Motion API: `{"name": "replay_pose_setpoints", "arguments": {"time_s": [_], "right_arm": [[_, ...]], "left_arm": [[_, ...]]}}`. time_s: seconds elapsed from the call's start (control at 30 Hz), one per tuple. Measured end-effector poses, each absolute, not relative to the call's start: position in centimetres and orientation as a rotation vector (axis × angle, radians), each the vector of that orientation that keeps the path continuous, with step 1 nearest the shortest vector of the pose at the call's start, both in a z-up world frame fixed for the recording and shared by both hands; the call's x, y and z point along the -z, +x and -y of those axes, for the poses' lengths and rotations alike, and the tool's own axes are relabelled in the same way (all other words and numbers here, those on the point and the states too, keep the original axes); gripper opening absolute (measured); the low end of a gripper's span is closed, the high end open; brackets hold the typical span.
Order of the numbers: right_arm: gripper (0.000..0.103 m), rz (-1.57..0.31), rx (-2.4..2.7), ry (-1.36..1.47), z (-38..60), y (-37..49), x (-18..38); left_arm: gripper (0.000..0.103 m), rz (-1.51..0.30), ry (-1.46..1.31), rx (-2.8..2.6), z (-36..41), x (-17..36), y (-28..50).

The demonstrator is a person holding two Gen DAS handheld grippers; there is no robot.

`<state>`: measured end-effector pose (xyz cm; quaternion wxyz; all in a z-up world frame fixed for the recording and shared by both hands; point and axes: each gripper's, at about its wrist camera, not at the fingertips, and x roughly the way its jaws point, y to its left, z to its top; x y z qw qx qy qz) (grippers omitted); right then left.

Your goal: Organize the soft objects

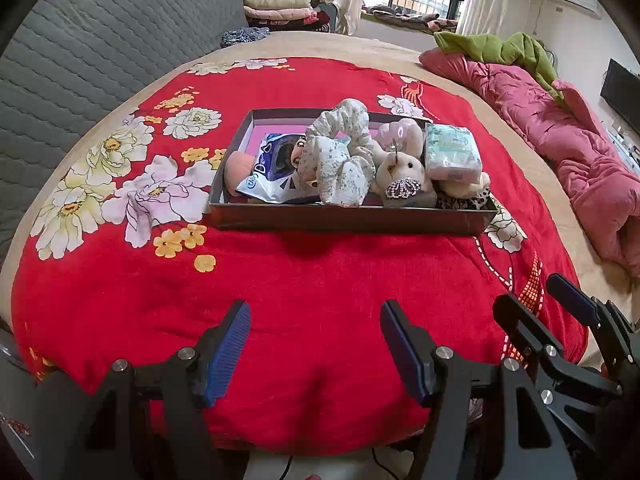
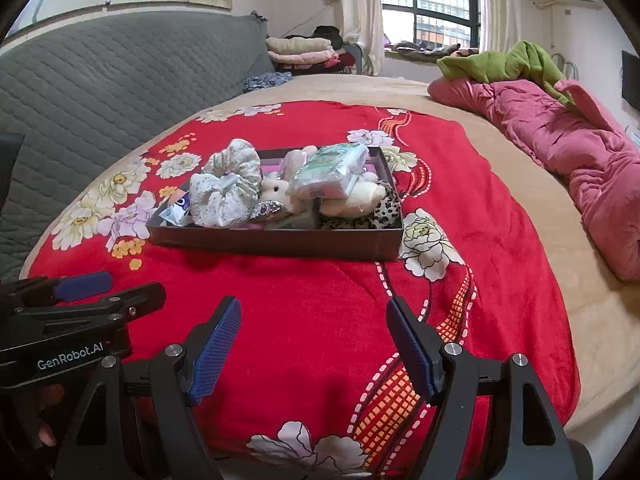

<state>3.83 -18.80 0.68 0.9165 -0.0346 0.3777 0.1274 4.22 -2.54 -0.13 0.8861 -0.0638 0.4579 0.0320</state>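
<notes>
A shallow dark box (image 1: 344,220) (image 2: 276,242) sits on a red floral blanket (image 1: 320,280) (image 2: 320,288). It holds a floral fabric bundle (image 1: 340,160) (image 2: 224,196), a white plush bear (image 1: 404,178) (image 2: 276,192), a wrapped tissue pack (image 1: 452,152) (image 2: 332,170), a blue-and-white packet (image 1: 268,176), a peach plush (image 1: 238,168) and a leopard-print item (image 2: 376,212). My left gripper (image 1: 316,344) is open and empty, well short of the box. My right gripper (image 2: 314,344) is open and empty beside it; it shows at the right of the left wrist view (image 1: 536,312).
A grey quilted headboard (image 1: 80,60) (image 2: 100,80) runs along the left. A pink quilt (image 1: 580,152) (image 2: 560,152) with a green cloth (image 1: 500,48) lies on the right. Folded clothes (image 1: 280,8) sit at the back by the window.
</notes>
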Motion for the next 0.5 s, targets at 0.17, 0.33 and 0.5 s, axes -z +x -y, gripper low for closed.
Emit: {"name": "replay_pose_setpoints", "arguments": {"time_s": [0.17,0.33,0.5], "right_arm": [[0.076,-0.781,-0.265,-0.073,18.71,3.84,-0.61],[0.076,-0.783,-0.266,-0.074,18.65,3.86,-0.53],[0.076,-0.783,-0.265,-0.074,18.64,3.84,-0.5]], "left_arm": [[0.067,-0.96,-0.136,-0.067,2.44,0.26,4.26],[0.067,-0.965,-0.134,-0.072,2.43,0.39,4.32],[0.067,-0.972,-0.136,-0.076,2.31,0.61,4.37]]}}
